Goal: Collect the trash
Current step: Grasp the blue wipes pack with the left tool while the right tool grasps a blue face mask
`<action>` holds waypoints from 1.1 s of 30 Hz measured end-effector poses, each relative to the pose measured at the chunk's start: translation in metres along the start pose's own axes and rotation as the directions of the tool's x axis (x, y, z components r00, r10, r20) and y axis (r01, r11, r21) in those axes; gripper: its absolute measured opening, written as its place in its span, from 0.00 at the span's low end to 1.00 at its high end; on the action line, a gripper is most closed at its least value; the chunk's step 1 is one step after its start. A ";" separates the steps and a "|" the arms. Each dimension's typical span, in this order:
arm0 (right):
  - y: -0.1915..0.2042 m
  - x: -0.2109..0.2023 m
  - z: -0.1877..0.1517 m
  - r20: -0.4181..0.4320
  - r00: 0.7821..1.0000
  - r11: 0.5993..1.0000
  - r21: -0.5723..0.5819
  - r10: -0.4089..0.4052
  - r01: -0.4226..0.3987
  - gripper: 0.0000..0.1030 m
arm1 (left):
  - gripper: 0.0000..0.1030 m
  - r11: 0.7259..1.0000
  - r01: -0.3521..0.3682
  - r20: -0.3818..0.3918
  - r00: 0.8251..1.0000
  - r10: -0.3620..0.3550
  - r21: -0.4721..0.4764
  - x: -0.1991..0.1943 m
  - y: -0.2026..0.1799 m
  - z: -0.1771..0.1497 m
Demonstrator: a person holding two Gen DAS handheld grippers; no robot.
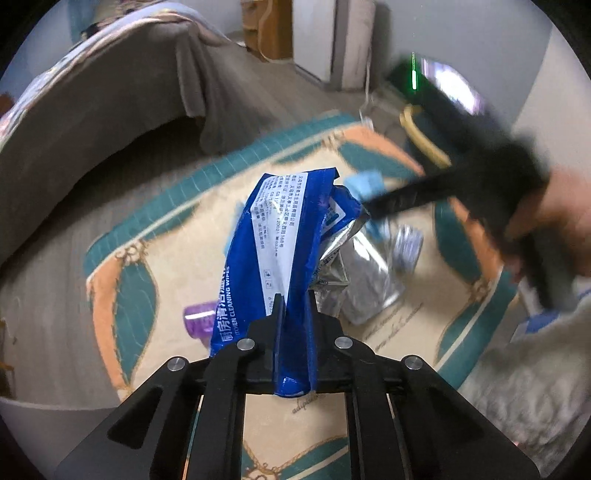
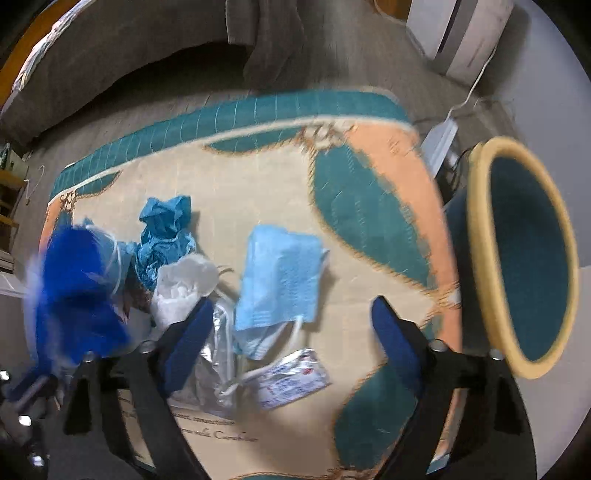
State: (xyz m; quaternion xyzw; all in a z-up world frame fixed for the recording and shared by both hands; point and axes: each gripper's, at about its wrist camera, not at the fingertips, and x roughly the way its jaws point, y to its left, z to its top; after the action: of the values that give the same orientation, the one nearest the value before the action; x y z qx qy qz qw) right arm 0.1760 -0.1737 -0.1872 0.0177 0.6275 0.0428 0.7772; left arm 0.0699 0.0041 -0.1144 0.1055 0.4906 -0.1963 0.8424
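My left gripper [image 1: 295, 295] is shut on a blue kitchen-wipes packet [image 1: 280, 236] and holds it above the rug. That packet shows as a blue blur at the left of the right wrist view [image 2: 77, 291]. My right gripper [image 2: 291, 310] is open and empty above a light blue face mask [image 2: 280, 273]. It also shows, blurred, in the left wrist view [image 1: 373, 206]. On the rug lie a crumpled blue cloth [image 2: 166, 232], a white wad [image 2: 184, 288], silver foil wrappers [image 2: 214, 365] and a small printed sachet [image 2: 291, 380]. A teal bin with a yellow rim [image 2: 524, 254] stands at the right.
A patterned teal, peach and cream rug [image 2: 369, 206] covers the wood floor. A bed with a grey cover [image 1: 92, 122] is at the far left. A purple object [image 1: 199, 319] lies on the rug. A white appliance [image 2: 469, 33] and a cable stand behind the bin.
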 end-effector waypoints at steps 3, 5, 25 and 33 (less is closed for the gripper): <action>0.000 0.010 -0.001 -0.034 0.997 0.998 0.025 0.065 -0.064 0.44 | 0.10 0.998 0.008 0.030 1.000 -0.006 -0.063 -0.011 0.010 0.008; -0.002 0.011 -0.002 -0.044 0.996 0.997 0.016 0.077 -0.076 0.19 | 0.10 0.995 0.017 0.061 0.998 -0.011 -0.103 -0.019 0.013 0.014; -0.097 -0.099 -0.006 0.213 0.965 0.987 -0.095 0.150 -0.132 0.11 | 0.11 0.998 -0.036 0.235 0.971 0.047 -0.047 -0.025 -0.056 0.103; -0.119 -0.117 -0.028 0.238 0.960 0.986 0.039 0.146 -0.159 0.11 | 0.11 0.999 -0.013 0.270 0.963 0.020 -0.030 -0.034 -0.082 0.103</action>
State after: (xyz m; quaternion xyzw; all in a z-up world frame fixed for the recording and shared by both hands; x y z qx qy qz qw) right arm 0.1299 -0.3028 -0.0891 0.0934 0.5291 0.0821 0.8394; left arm 0.1003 -0.0998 -0.0323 0.0701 0.3728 -0.1950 0.9045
